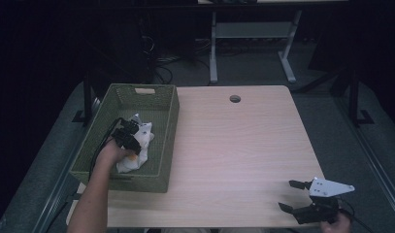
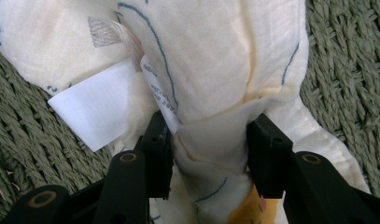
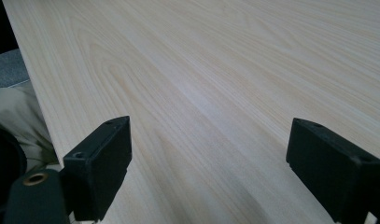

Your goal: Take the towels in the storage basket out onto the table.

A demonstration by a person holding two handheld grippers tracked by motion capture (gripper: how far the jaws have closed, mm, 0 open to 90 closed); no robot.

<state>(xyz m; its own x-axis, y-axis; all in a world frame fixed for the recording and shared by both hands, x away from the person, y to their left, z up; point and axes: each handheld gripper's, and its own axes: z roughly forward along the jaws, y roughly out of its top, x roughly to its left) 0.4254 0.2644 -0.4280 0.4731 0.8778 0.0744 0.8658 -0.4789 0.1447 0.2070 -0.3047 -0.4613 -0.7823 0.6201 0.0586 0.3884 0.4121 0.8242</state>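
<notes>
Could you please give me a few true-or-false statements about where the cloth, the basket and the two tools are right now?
1. The white cloth lies inside the green woven basket. True.
2. The left tool has its jaws closed on a fold of the cloth. True.
3. The right tool is holding a corner of the cloth. False: it hovers open over the bare wooden table near the front right corner, holding nothing.
4. The basket stands at the right edge of the table. False: it stands along the left edge.
5. A white label sticks out from the cloth. True.
</notes>
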